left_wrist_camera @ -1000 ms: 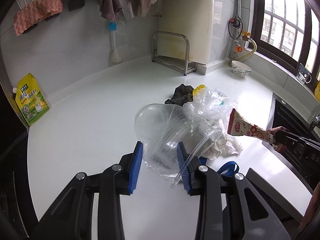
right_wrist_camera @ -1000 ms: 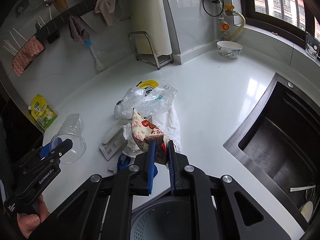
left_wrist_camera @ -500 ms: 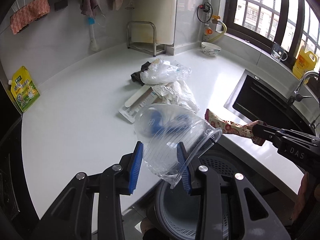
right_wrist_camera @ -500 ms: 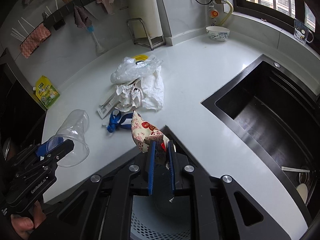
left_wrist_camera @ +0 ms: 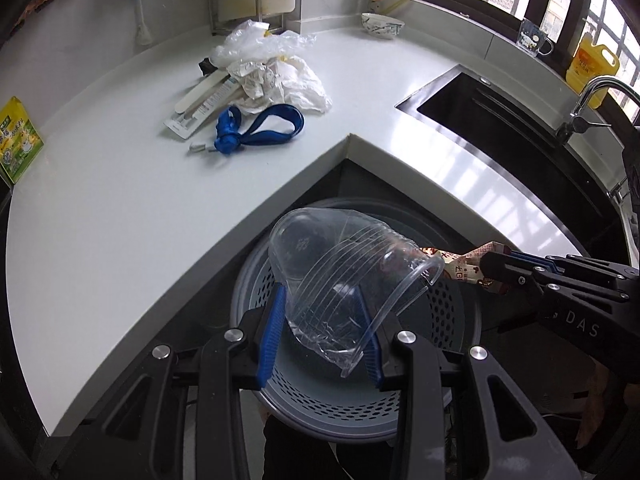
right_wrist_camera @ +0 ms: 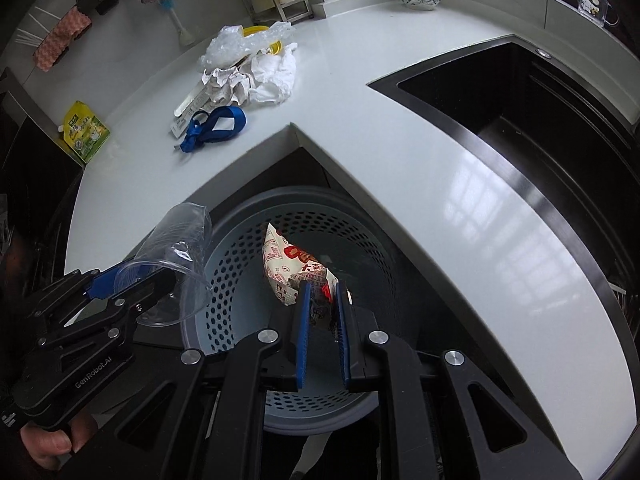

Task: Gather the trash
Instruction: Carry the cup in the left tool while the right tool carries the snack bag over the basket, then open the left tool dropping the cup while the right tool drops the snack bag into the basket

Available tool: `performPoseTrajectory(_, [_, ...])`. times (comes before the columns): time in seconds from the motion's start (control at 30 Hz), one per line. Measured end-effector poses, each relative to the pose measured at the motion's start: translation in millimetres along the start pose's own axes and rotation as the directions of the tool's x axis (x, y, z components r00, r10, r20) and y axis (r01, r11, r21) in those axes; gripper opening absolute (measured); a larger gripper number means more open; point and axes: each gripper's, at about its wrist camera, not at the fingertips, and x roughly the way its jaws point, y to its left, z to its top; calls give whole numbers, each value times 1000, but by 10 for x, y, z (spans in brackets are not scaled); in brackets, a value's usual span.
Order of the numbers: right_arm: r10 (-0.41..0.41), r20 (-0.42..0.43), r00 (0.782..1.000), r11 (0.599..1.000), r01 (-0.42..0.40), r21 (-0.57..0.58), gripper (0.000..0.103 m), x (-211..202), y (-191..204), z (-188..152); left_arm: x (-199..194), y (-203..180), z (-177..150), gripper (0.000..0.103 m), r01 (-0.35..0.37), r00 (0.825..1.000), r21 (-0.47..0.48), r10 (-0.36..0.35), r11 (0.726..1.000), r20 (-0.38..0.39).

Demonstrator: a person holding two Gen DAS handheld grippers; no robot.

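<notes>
Here the clear plastic cup (left_wrist_camera: 344, 276) lies tilted on its side between the blue pads of the left hand-held gripper (left_wrist_camera: 322, 320), which is closed on the cup's lower wall, squashing it a little; its mouth faces right and down. It hangs over the open top of the grey perforated bin (left_wrist_camera: 448, 300) that stands on the floor in the inner corner of the L-shaped white bench (left_wrist_camera: 120, 208). Just beside the cup's rim is the printed snack wrapper (right_wrist_camera: 292, 268), red and white, pinched by one end in the right hand-held gripper (right_wrist_camera: 322, 300), whose jaws are nearly together on it; the wrapper's free end points up and away, also above the bin's opening. In the right wrist view a person's fingers (right_wrist_camera: 48, 444) show at the lower left, on the left gripper's handle.

Further out, on the bench, more rubbish lies in a loose heap: a blue strap (left_wrist_camera: 260, 128) looped and knotted nearest the corner, a flat white package (left_wrist_camera: 200, 104) beside it, crumpled white paper (left_wrist_camera: 276, 84), and a clear plastic bag (left_wrist_camera: 260, 42) at the back. A yellow-green pouch (left_wrist_camera: 16, 144) leans at the bench's left end. To the right is the dark sink (left_wrist_camera: 500, 128) with its tap (left_wrist_camera: 588, 100), and a patterned bowl (left_wrist_camera: 382, 26) stands near the window.
</notes>
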Motion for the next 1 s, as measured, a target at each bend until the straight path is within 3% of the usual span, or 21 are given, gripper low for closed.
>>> performPoseTrajectory(0.47, [15, -92, 996, 1000, -16, -3, 15, 349, -82, -296, 416, -22, -216, 40, -25, 995, -43, 20, 999, -99])
performPoseTrajectory(0.63, [7, -88, 996, 1000, -7, -3, 24, 372, -83, -285, 378, 14, -237, 59, -48, 995, -68, 42, 997, -91])
performPoseTrajectory(1.0, [19, -81, 997, 1000, -20, -9, 25, 285, -105, -328, 295, 35, -216, 61, -78, 994, -88, 71, 993, -80])
